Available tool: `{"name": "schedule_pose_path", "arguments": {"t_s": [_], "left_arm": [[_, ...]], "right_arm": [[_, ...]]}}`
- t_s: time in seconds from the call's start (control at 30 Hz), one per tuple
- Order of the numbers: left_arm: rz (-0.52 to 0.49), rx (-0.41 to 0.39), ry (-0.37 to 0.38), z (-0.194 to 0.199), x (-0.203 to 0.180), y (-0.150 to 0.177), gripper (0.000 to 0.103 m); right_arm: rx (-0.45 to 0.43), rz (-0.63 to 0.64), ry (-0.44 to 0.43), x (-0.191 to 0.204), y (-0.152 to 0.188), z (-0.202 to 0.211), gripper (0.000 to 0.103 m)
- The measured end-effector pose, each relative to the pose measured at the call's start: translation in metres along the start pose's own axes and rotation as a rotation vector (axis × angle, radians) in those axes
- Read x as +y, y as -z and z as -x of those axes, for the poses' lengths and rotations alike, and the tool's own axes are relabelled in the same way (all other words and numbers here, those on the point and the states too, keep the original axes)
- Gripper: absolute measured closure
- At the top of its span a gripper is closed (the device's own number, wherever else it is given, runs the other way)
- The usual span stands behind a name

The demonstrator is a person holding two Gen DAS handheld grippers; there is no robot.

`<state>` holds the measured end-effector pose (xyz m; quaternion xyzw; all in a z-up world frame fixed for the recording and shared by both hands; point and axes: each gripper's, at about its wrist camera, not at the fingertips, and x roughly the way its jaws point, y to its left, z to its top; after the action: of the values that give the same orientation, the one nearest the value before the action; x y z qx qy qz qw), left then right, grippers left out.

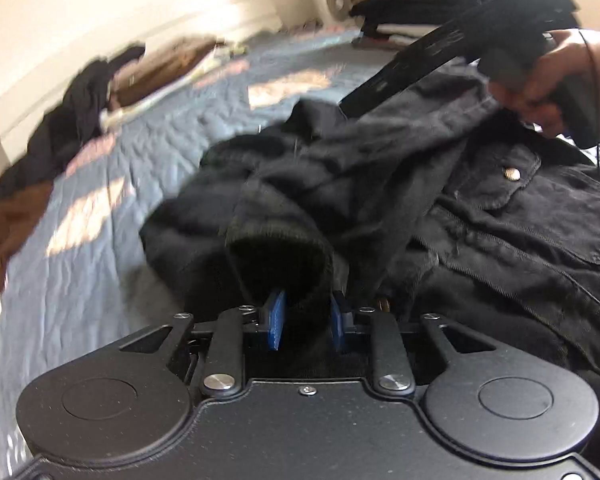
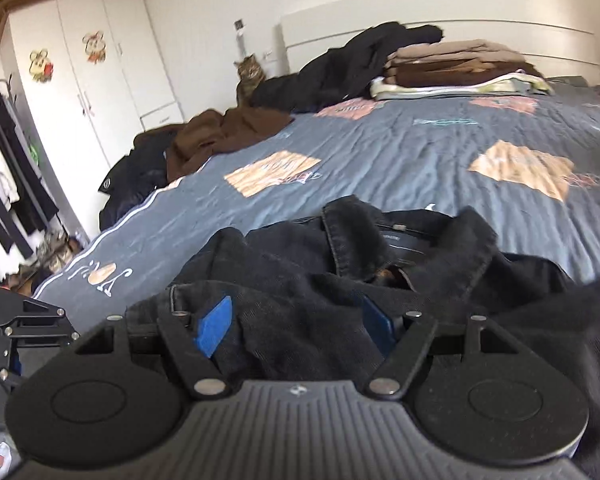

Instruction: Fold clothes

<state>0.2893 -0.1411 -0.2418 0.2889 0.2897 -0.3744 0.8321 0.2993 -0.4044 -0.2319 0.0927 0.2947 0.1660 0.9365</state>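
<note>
I have the black jacket (image 1: pixel 440 208) lying crumpled at the near edge of the bed (image 2: pixel 420 148), collar toward the headboard (image 2: pixel 440 28), one chest pocket with a metal snap showing on the side nearest my right hand (image 1: pixel 548 88).

My left gripper (image 1: pixel 306 320) has its blue pads (image 1: pixel 277 322) drawn in narrow with the ribbed cuff (image 1: pixel 280 256) of a sleeve between them; the cloth fills the gap, so I read it as grasping the cuff. The picture is smeared there, so the exact contact is hard to judge.

My right gripper (image 2: pixel 296 324) stands fairly wide, blue pads well apart, with a fold of the jacket bunched between them. I cannot tell whether the pads press on the cloth or only straddle it.

Beyond the jacket the grey-blue bedspread lies bare across the middle of the bed, with plenty of open room between the jacket and the headboard. The far edge is crowded: a folded stack of tan and brown clothes (image 2: pixel 456 64) sits against the headboard, a black heap (image 2: pixel 352 64) is beside it, and brown clothes (image 2: pixel 228 132) spill over the left edge near a cat (image 2: pixel 250 76). A white wardrobe (image 2: pixel 92 80) stands beyond the left side.
</note>
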Motion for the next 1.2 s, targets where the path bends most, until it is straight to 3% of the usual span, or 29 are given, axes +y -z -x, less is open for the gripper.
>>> {"name": "schedule_pose_path", "arguments": {"t_s": [0.07, 0.17, 0.23, 0.27, 0.37, 0.4, 0.53, 0.63, 0.7, 0.77, 1.0, 1.2], "left_arm": [[-0.002, 0.035, 0.006, 0.003, -0.001, 0.003, 0.076], [0.060, 0.009, -0.023, 0.008, 0.000, 0.001, 0.069], [0.106, -0.052, -0.045, 0.010, -0.002, 0.001, 0.047], [0.098, -0.081, -0.052, 0.009, -0.006, 0.000, 0.036], [-0.056, -0.097, -0.168, 0.002, -0.024, -0.005, 0.034], [-0.087, -0.102, -0.194, 0.001, -0.028, -0.007, 0.034], [-0.059, -0.120, -0.131, -0.002, -0.026, -0.007, 0.037], [-0.040, -0.122, -0.084, -0.006, -0.025, -0.005, 0.059], [-0.027, -0.120, -0.063, -0.009, -0.025, -0.005, 0.080], [-0.004, -0.103, -0.017, -0.010, -0.023, -0.004, 0.088], [0.006, -0.083, 0.011, -0.008, -0.023, 0.000, 0.088], [0.032, -0.092, 0.012, -0.008, -0.020, 0.000, 0.088]], "right_arm": [[0.007, 0.003, 0.000, 0.000, 0.001, 0.005, 0.031], [0.032, 0.033, -0.011, 0.008, -0.009, 0.006, 0.031], [0.065, 0.066, -0.052, 0.023, -0.026, -0.001, 0.028], [0.100, 0.111, -0.073, 0.036, -0.035, -0.006, 0.026], [0.201, 0.292, -0.106, 0.080, -0.057, -0.027, 0.025], [0.233, 0.368, -0.102, 0.096, -0.062, -0.036, 0.025], [0.374, 0.549, -0.072, 0.137, -0.068, -0.079, 0.025], [0.477, 0.692, -0.044, 0.160, -0.062, -0.107, 0.025], [0.533, 0.790, -0.008, 0.171, -0.050, -0.118, 0.025], [0.575, 0.889, 0.017, 0.180, -0.038, -0.125, 0.025], [0.645, 1.137, 0.025, 0.187, -0.012, -0.122, 0.028], [0.557, 1.090, 0.050, 0.178, -0.029, -0.113, 0.032]]}}
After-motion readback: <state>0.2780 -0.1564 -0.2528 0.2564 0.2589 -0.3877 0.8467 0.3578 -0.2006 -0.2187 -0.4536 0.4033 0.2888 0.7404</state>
